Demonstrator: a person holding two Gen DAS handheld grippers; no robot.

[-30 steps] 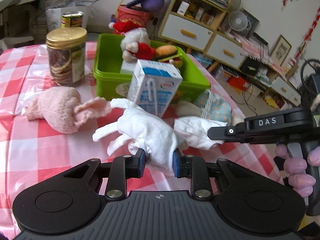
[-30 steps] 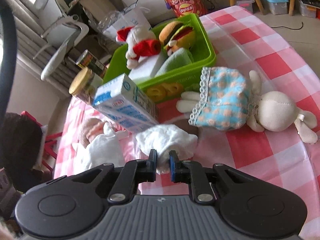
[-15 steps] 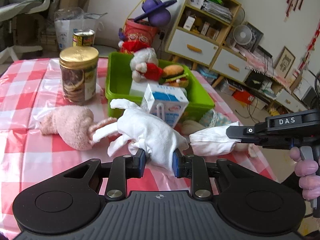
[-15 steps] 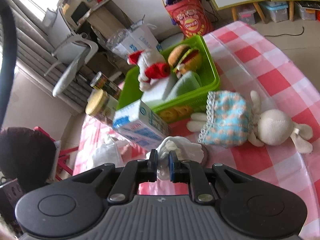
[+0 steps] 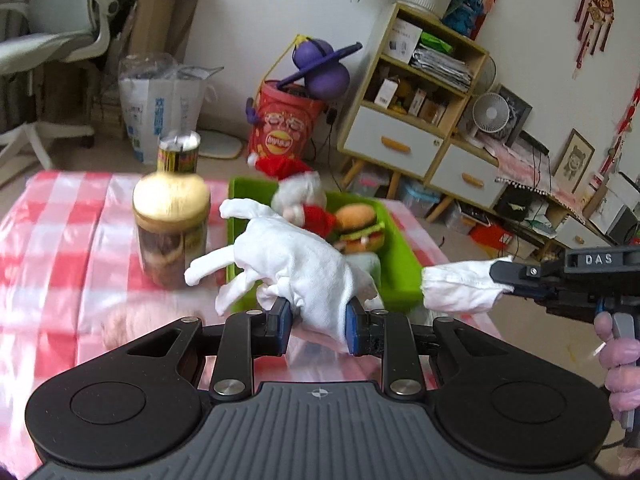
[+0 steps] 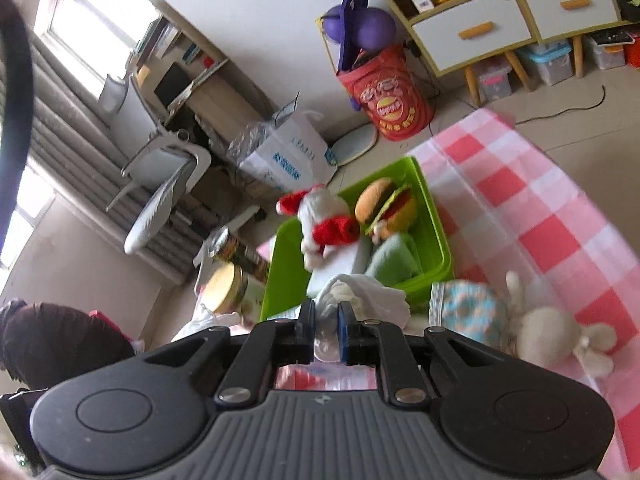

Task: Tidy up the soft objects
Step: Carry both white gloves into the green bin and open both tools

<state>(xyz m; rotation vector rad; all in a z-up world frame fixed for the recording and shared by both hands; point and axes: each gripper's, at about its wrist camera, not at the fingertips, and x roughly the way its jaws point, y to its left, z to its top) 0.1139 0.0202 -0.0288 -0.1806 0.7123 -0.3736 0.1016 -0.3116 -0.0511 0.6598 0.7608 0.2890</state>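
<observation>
Over my checked surface, two white gloves: left gripper clamps one glove, right gripper pinches the other glove; only the right view shows the rabbit doll.

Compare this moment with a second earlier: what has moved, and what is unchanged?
Both white gloves have come up off the checked tablecloth: the left gripper raised one white glove, the right gripper the other white glove. Jaws stayed clamped throughout. Green bin, gold-lidded jar and rabbit doll kept their places.

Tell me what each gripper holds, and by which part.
Left gripper: a white glove, pinched at the cuff end. Right gripper: a second white glove, by a bunched end; which part cannot be told.
</observation>
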